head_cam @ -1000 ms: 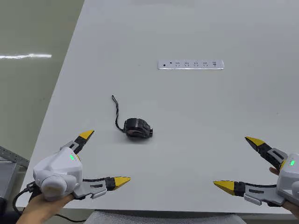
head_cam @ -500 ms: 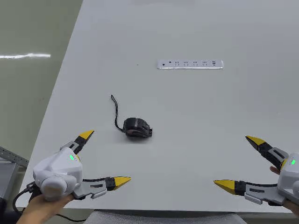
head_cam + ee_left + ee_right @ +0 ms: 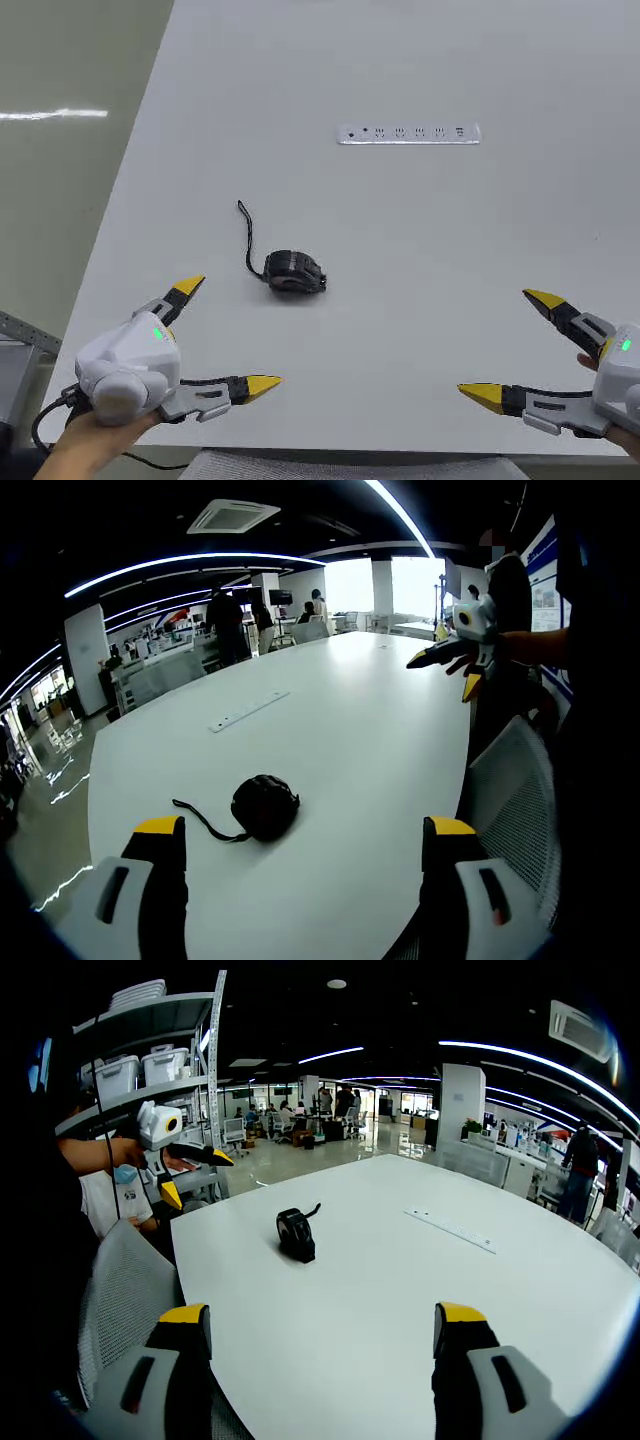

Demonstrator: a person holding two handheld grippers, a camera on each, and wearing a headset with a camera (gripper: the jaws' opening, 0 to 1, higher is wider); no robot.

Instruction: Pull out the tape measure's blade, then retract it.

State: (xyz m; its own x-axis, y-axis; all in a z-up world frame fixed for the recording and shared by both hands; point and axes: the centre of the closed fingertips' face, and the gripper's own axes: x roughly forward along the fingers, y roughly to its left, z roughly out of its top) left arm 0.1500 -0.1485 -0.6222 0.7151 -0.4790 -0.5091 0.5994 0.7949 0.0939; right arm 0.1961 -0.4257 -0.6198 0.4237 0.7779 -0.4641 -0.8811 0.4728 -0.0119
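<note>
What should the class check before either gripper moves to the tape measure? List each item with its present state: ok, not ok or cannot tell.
1. Is the left gripper open and empty: ok.
2. Is the right gripper open and empty: ok.
3. Does the tape measure lie free on the table, touched by neither gripper: ok.
4. Does the strap trail away from both grippers: ok.
5. Does the blade tip face a gripper: cannot tell.
6. Does the power strip lie well apart from the tape measure: ok.
</note>
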